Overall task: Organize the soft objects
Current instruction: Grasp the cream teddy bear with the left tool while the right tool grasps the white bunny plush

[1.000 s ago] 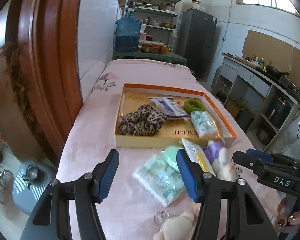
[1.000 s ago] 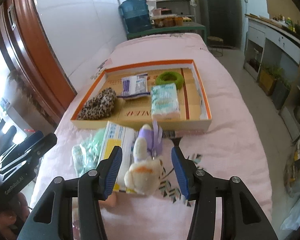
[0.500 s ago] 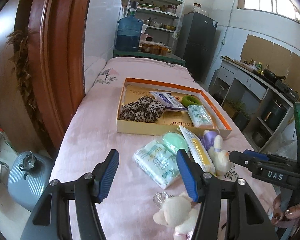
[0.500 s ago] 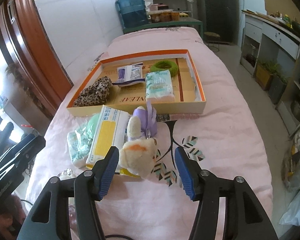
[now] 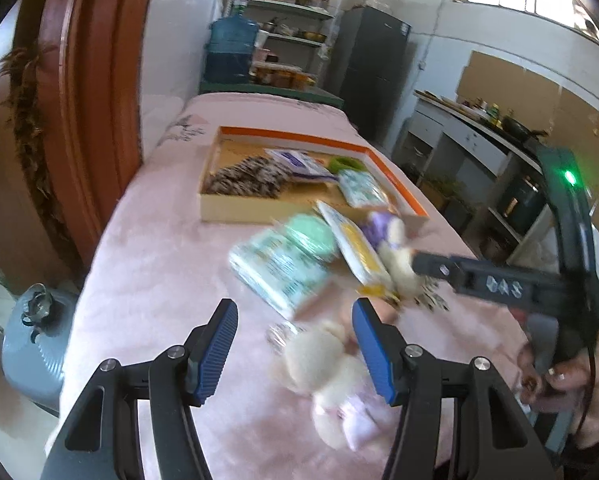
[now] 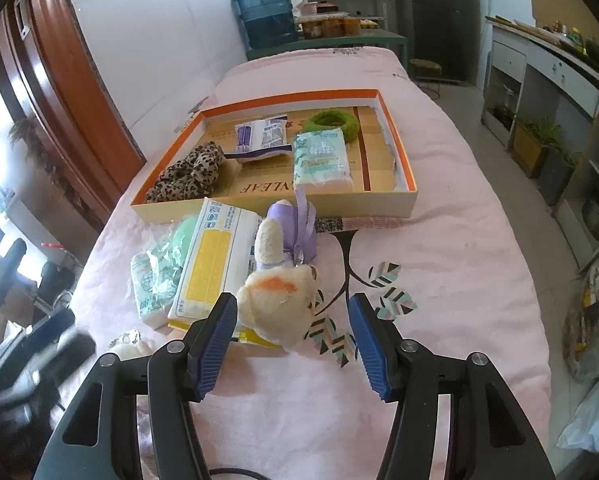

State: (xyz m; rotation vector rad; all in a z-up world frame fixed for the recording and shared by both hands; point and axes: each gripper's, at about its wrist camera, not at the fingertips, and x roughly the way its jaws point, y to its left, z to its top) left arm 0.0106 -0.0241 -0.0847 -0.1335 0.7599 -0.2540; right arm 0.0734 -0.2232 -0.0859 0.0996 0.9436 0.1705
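We hold both tools spread: the left tool [image 5: 295, 344] over a cream plush toy [image 5: 319, 364], the right tool [image 6: 293, 330] around a white-and-orange plush rabbit [image 6: 277, 304] near the orange-rimmed cardboard tray [image 6: 275, 202].

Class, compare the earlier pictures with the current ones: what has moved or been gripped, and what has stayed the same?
The left gripper has pulled back and dipped toward the near white plush toy, which now lies between its open jaws, ungripped. The right gripper has opened wider around the cream plush without holding it. The box, its contents and the packets beside it have not moved.
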